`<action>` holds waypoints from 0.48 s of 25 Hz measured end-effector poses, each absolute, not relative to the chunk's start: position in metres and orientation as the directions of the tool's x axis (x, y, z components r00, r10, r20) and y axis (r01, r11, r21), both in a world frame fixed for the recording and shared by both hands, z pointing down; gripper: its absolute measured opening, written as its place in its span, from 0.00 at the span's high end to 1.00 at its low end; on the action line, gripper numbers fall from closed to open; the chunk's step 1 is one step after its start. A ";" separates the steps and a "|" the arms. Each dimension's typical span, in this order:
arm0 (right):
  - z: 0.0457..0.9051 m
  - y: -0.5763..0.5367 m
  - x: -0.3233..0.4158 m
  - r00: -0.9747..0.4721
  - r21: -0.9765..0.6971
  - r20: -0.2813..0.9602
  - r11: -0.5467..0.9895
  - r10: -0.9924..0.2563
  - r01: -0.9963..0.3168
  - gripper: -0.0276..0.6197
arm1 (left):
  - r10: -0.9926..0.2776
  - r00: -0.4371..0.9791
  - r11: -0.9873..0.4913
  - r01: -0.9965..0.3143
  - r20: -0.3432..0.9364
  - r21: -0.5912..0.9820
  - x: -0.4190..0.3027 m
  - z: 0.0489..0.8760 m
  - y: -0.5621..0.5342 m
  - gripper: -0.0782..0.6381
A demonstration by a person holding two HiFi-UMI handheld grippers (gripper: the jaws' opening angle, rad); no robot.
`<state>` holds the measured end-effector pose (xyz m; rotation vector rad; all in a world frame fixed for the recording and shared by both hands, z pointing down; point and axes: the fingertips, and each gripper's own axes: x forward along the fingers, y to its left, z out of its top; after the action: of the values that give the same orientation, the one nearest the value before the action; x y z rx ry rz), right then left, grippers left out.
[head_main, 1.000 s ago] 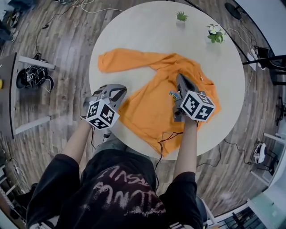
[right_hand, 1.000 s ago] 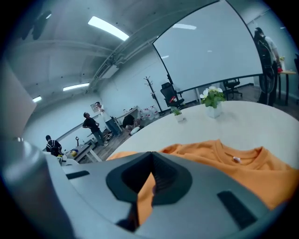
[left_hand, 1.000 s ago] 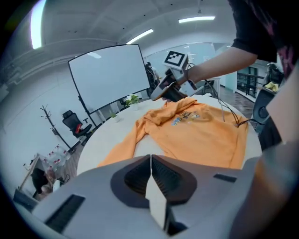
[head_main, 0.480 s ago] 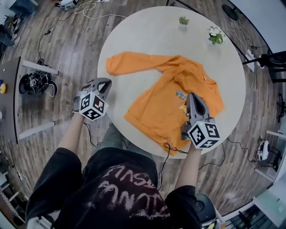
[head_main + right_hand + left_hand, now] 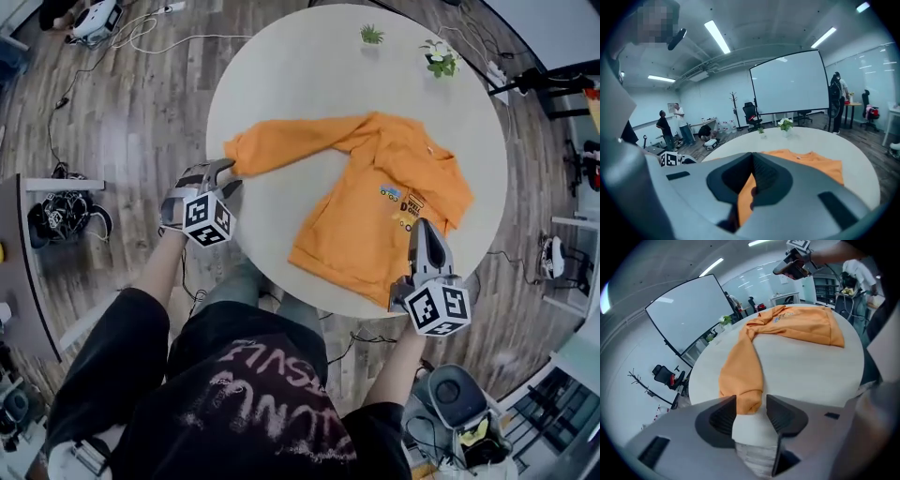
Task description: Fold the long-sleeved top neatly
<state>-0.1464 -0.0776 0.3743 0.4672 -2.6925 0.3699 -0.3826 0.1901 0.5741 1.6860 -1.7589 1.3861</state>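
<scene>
An orange long-sleeved top (image 5: 370, 211) lies spread on a round white table (image 5: 300, 66), its collar toward the far right of the tabletop and its hem toward the person standing at the near rim. The body's long axis runs on a diagonal from that collar down to the hem. One sleeve (image 5: 295, 139) stretches away from the shoulder to the left, almost straight across the table, and ends in a cuff (image 5: 238, 152) at the table's left edge. A small printed motif (image 5: 405, 201) shows on the chest.

The left gripper (image 5: 225, 172) sits at that left edge, tilted down at the tabletop. Its jaws have just been opening and stand apart, with the cuff (image 5: 748, 398) lying between them and neither pad pressing on it. The person's bare left forearm reaches out from the body toward the table's left side.

The right gripper (image 5: 421, 227) is at the near right of the table, over the lower right edge of the garment, pointing away from the person and across the tabletop. Its jaws are clenched on orange fabric of the top, which shows in the slit between them in the right gripper view (image 5: 753, 161). The right arm is extended forward along the person's right side.

Two small potted plants (image 5: 372, 35) stand at the table's far edge, well apart from the garment.
</scene>
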 end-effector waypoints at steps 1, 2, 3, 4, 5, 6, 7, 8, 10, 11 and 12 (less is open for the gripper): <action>0.374 -0.076 -0.140 -0.862 -0.185 0.415 0.901 -0.291 -0.393 0.95 | -0.566 -0.225 -0.196 -0.897 0.793 -0.395 -0.384 0.579 0.189 0.60; 0.375 -0.075 -0.135 -0.853 -0.187 0.420 0.891 -0.309 -0.415 0.95 | -0.564 -0.212 -0.211 -0.898 0.798 -0.387 -0.385 0.584 0.188 0.60; 0.375 -0.073 -0.130 -0.846 -0.189 0.424 0.881 -0.324 -0.433 0.95 | -0.563 -0.199 -0.223 -0.898 0.802 -0.380 -0.387 0.588 0.186 0.60; 0.375 -0.072 -0.125 -0.839 -0.190 0.428 0.874 -0.337 -0.448 0.95 | -0.563 -0.191 -0.230 -0.898 0.804 -0.375 -0.389 0.590 0.185 0.62; 0.375 -0.070 -0.122 -0.832 -0.186 0.433 0.868 -0.348 -0.460 0.95 | -0.564 -0.189 -0.231 -0.899 0.804 -0.373 -0.392 0.591 0.184 0.65; 0.375 -0.068 -0.119 -0.825 -0.180 0.437 0.864 -0.358 -0.470 0.95 | -0.565 -0.189 -0.229 -0.899 0.803 -0.373 -0.396 0.591 0.182 0.69; 0.375 -0.066 -0.118 -0.820 -0.176 0.440 0.860 -0.366 -0.478 0.95 | -0.568 -0.187 -0.226 -0.901 0.802 -0.370 -0.399 0.591 0.181 0.74; 0.375 -0.064 -0.117 -0.816 -0.176 0.443 0.857 -0.371 -0.485 0.95 | -0.572 -0.182 -0.221 -0.905 0.800 -0.363 -0.401 0.589 0.180 0.78; 0.376 -0.062 -0.117 -0.813 -0.182 0.444 0.850 -0.377 -0.494 0.95 | -0.584 -0.165 -0.211 -0.915 0.795 -0.344 -0.405 0.585 0.177 0.81; 0.376 -0.062 -0.118 -0.812 -0.185 0.443 0.848 -0.379 -0.497 0.95 | -0.593 -0.152 -0.203 -0.922 0.791 -0.329 -0.408 0.582 0.175 0.82; 0.376 -0.062 -0.121 -0.814 -0.187 0.441 0.848 -0.379 -0.496 0.95 | -0.604 -0.135 -0.192 -0.932 0.786 -0.307 -0.411 0.577 0.172 0.82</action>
<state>-0.1211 -0.0620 0.3755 0.6507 -2.6323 0.4157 -0.4106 0.1724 0.5768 1.7792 -1.7144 1.2523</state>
